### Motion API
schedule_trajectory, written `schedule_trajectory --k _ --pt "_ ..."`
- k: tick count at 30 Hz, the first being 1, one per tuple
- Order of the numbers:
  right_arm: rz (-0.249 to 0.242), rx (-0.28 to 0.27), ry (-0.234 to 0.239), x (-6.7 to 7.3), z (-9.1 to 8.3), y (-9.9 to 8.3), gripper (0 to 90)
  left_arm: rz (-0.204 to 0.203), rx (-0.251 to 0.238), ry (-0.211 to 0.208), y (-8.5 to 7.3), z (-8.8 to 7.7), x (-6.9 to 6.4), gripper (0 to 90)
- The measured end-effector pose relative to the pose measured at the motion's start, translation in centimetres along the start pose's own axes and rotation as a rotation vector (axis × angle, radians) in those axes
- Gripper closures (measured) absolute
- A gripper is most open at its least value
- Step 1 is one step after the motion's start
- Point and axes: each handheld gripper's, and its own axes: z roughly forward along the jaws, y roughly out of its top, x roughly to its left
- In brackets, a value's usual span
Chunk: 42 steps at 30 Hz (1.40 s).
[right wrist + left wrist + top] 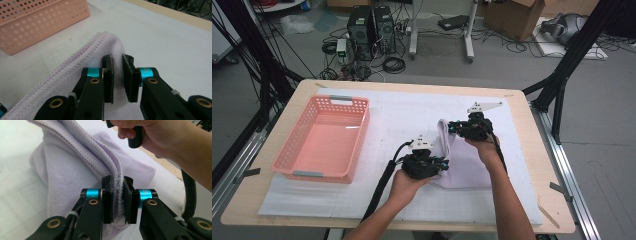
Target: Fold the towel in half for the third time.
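Two tools held one lavender towel (462, 165) between them. My left tool (443, 165) pinched the towel's ribbed hem at its near end, and my right tool (453, 127) pinched the same hem at the far end, so that edge stood raised while the rest trailed on the bench (522, 107). Left of the towel sat the pink basket (324, 137), probably its destination.

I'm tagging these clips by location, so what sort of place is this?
Most likely a lab or workshop set up for recording. Computer towers and loose cables sit on the bare floor, black frame struts flank the table, and a cardboard box stands behind.
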Motion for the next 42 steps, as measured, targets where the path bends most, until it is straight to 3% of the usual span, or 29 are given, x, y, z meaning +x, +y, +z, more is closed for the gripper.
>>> schedule_trajectory --k 4,6,13,16,19,27,30,33,35,37,40,42 --pt "0.005 0.004 -0.015 -0.8 -0.8 -0.8 80.6 -0.003 -0.003 -0.019 0.2 0.9 -0.7 68.4" --pt "0.007 -0.001 -0.025 -1.3 -1.1 -1.2 80.7 0.004 -0.008 -0.009 0.3 1.0 -0.8 62.0" --pt "0.002 0.012 -0.059 -2.7 -2.2 -2.3 81.3 0.020 -0.089 0.021 0.7 -1.5 -0.1 51.7" --pt "-0.006 0.014 -0.071 -3.1 -2.5 -2.8 81.4 0.039 -0.121 0.050 0.6 -3.0 0.5 49.8" --pt "-0.014 0.025 -0.087 -3.6 -3.0 -3.4 81.3 0.024 -0.146 0.075 0.2 -4.3 1.5 48.3" --pt "0.014 0.064 -0.173 -4.3 -3.6 -4.5 78.3 -0.001 -0.117 0.121 -2.3 -5.6 3.9 46.5" --pt "0.024 0.083 -0.222 -4.2 -4.0 -4.6 70.1 -0.003 -0.107 0.136 -3.4 -6.0 4.7 45.8" --pt "0.068 0.089 -0.287 -4.2 -5.1 -4.7 60.1 -0.007 -0.104 0.144 -4.4 -6.6 5.4 45.0" --pt "0.107 0.084 -0.325 -4.0 -6.2 -5.0 57.9 -0.003 -0.098 0.162 -4.9 -7.0 5.8 44.5" --pt "0.112 0.079 -0.374 -3.5 -7.3 -5.4 55.7 -0.002 -0.098 0.170 -5.3 -7.5 6.3 44.3" --pt "0.139 0.084 -0.413 -2.8 -8.9 -6.7 55.6 0.000 -0.094 0.178 -5.7 -8.1 6.8 44.1" --pt "0.173 0.052 -0.397 -2.1 -10.0 -7.8 54.5 0.006 -0.096 0.180 -5.9 -8.4 7.0 43.8"
